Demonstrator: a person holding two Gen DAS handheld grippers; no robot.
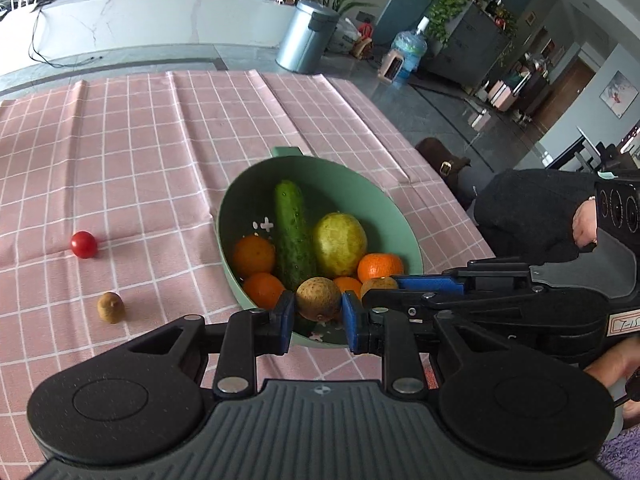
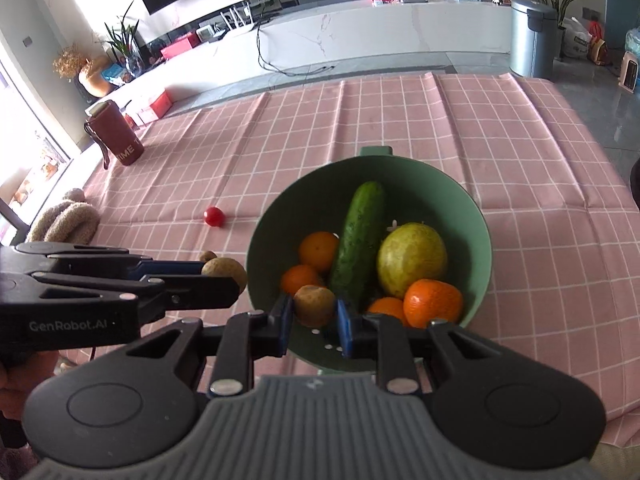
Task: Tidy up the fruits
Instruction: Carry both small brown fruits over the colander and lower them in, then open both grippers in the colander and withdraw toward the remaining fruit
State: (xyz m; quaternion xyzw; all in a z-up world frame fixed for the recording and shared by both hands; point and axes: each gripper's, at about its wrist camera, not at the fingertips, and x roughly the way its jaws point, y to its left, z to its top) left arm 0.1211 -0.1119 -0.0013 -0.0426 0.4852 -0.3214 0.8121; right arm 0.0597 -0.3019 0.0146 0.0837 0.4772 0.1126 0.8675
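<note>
While both devices sit at the near rim of the round green plastic colander bowl (image 1: 400, 216), the left gripper (image 1: 318, 316) has its blue-padded fingers clamped on a small brown kiwi-like fruit (image 1: 319, 298), just above the rim. The right gripper (image 2: 314, 316) is likewise clamped on a second brown fruit (image 2: 314, 305), held over the bowl's near inner wall. Inside the bowl lie a long dark green cucumber (image 1: 293, 236), a yellow-green round fruit (image 1: 340, 244) touching it, and several orange tangerines (image 1: 254, 255). On the pink checked tablecloth (image 1: 140, 140), well left of the bowl, rest a small red tomato (image 1: 84, 244) and a third brown fruit (image 1: 111, 307), apart from each other
</note>
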